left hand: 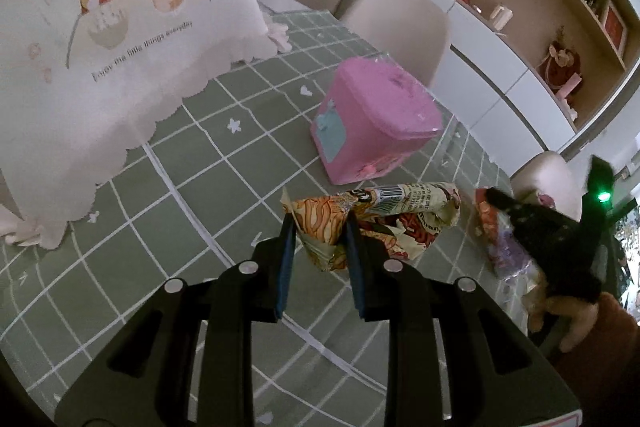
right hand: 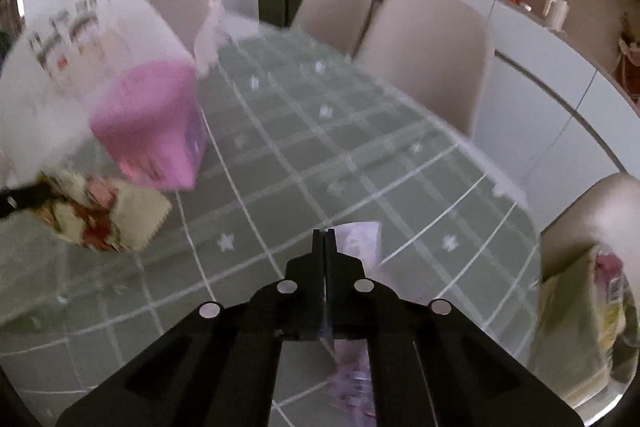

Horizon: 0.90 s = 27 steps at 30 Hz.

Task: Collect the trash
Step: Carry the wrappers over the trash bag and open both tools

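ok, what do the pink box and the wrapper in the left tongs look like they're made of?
Pink box: looks like smooth moulded plastic, semi-gloss; soft highlights and rounded edges, with clear film or a clear edge showing along its top. Wrapper: thin printed plastic or foil-laminate film, probably; it holds sharp crumples, carries a barcode and shows a serrated end. The left tongs pinch it at a fold.

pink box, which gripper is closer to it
Left. The left gripper, shut on a crumpled noodle wrapper, sits just in front of the pink box. The right gripper, clamping a purple wrapper, is further off to the side.
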Available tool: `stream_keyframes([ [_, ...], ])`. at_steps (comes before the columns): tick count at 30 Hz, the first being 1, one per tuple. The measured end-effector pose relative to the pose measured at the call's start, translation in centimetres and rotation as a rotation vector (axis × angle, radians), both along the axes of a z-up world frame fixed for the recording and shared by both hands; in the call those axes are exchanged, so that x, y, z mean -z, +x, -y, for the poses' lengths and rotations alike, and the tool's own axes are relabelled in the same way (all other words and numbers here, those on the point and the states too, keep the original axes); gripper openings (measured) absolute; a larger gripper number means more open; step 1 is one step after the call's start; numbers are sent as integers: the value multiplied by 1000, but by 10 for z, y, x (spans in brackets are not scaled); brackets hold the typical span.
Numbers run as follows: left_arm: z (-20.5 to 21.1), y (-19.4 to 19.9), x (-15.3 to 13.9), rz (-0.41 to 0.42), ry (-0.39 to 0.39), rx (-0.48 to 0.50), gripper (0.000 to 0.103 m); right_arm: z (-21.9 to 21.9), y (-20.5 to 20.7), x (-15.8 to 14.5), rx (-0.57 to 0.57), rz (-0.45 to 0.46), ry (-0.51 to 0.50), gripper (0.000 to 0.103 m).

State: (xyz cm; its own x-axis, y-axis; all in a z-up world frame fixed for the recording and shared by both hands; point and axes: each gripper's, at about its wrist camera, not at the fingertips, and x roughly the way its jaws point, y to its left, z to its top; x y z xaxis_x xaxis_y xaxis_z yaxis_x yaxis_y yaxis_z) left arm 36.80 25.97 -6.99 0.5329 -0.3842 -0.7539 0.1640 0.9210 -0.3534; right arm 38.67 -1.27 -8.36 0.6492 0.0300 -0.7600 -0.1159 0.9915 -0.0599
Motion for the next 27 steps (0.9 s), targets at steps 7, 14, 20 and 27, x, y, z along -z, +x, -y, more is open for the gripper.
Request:
stream_keyframes([
  [7, 37, -25, -53, 63, 30, -5, 23, 61, -30, -89, 6, 167, 173, 3],
  [14, 118, -43, -95, 98, 45, 42, 23, 141, -71, -130, 1, 270, 199, 3],
  [20, 224, -51, -103, 108, 12, 134, 23, 232, -101, -136, 35, 275, 160, 3],
  [27, 361, -45, -77, 60, -20, 253, 23, 334, -132, -145, 72, 290, 105, 3],
])
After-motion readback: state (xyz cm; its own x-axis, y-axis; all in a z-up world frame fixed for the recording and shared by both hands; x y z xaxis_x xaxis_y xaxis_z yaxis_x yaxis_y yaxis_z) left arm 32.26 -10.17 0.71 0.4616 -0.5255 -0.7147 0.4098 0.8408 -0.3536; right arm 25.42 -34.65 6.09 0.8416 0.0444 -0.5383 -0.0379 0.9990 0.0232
